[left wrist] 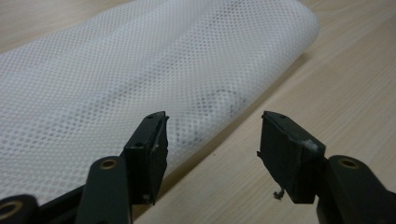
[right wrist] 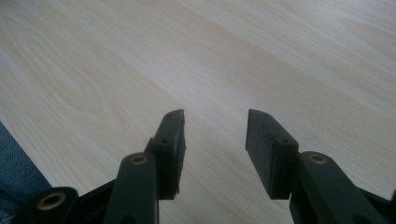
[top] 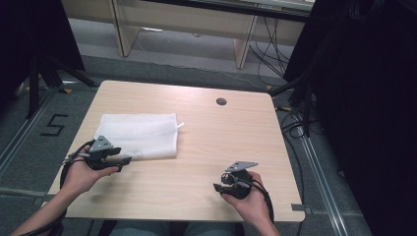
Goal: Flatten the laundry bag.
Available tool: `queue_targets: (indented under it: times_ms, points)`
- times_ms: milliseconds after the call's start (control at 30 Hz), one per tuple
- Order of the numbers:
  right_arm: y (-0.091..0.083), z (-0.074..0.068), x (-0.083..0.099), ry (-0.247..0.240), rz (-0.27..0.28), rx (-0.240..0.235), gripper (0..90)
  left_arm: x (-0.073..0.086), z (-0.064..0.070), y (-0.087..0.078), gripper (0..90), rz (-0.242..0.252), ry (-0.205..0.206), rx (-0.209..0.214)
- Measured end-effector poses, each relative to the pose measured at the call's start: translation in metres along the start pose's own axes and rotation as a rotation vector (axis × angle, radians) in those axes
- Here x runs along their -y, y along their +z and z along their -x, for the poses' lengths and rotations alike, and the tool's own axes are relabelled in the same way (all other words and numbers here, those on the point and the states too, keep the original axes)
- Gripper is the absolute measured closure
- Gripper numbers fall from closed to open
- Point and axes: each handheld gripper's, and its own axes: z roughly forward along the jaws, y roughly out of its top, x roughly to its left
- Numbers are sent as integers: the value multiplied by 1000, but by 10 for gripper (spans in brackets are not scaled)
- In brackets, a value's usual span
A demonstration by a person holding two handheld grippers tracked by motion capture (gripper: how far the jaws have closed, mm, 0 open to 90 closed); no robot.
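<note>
Two hand-held grippers, left hand-held gripper (left wrist: 212, 140) agape, right hand-held gripper (right wrist: 215, 135) agape, empty

Illumination is even and diffuse from overhead. The light wooden table (top: 196, 147) is well lit; surroundings fall dark. Shadows are soft and short. The white mesh fabric bag (left wrist: 140, 84) blurs with distance in the left gripper view. No glare.

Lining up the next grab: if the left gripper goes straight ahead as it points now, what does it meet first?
Most likely the near edge of the white mesh bag. The left gripper is open, the edge running between its jaws just ahead, wooden table beneath. Exact depth is unclear.
</note>
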Motion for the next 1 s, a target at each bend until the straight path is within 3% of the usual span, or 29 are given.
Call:
queue_targets:
  times_ms: [67, 100, 300, 333, 367, 433, 467, 500, 533, 567, 633, 733, 767, 867, 900, 1000]
  points:
    - [1, 1, 0, -1, -2, -3, 579, 0, -1, 0, 413, -5, 1, 3]
    - [3, 2, 1, 5, 14, -13, 577, 0, -2, -1, 418, 6, -20, -5]
    - [-1, 2, 0, 1, 2, -3, 572, 1, -6, -5, 394, 1, -53, -30]
    - [2, 3, 1, -12, 46, 13, 571, 1, -5, -5, 387, 14, -66, -33]
    - [-3, 2, -2, -7, 17, 16, 570, 1, -6, -6, 382, 26, -82, -39]
    - [-3, 1, -2, 2, 9, 17, 570, 1, -10, -11, 379, 33, -96, -50]
    - [-4, 1, -2, -7, 17, 19, 570, 2, -10, -11, 379, 52, -130, -59]
    - [-4, 0, -1, 5, 13, 20, 570, 2, -13, -15, 382, 39, -131, -79]
    - [-1, 0, 0, 3, 45, 34, 570, 3, -15, -17, 407, 41, -148, -92]
    - [-4, -1, 0, 24, 24, 20, 569, 2, -18, -20, 434, 57, -172, -122]
    - [-4, -2, -1, 18, 25, 17, 565, 0, -31, -27, 449, 75, -220, -176]
    - [-3, -1, -1, 1, 9, 18, 565, -2, -40, -28, 448, 85, -244, -212]
    - [0, 0, -1, -15, 19, 17, 565, -3, -51, -28, 455, 85, -275, -245]
    - [2, -1, -1, 1, 38, 9, 564, -3, -60, -26, 483, 77, -287, -264]
    - [-1, -2, -2, 17, 0, 8, 563, -3, -64, -25, 516, 65, -274, -269]
    - [-1, -1, -2, -2, 13, 14, 562, -2, -72, -22, 587, 42, -275, -286]
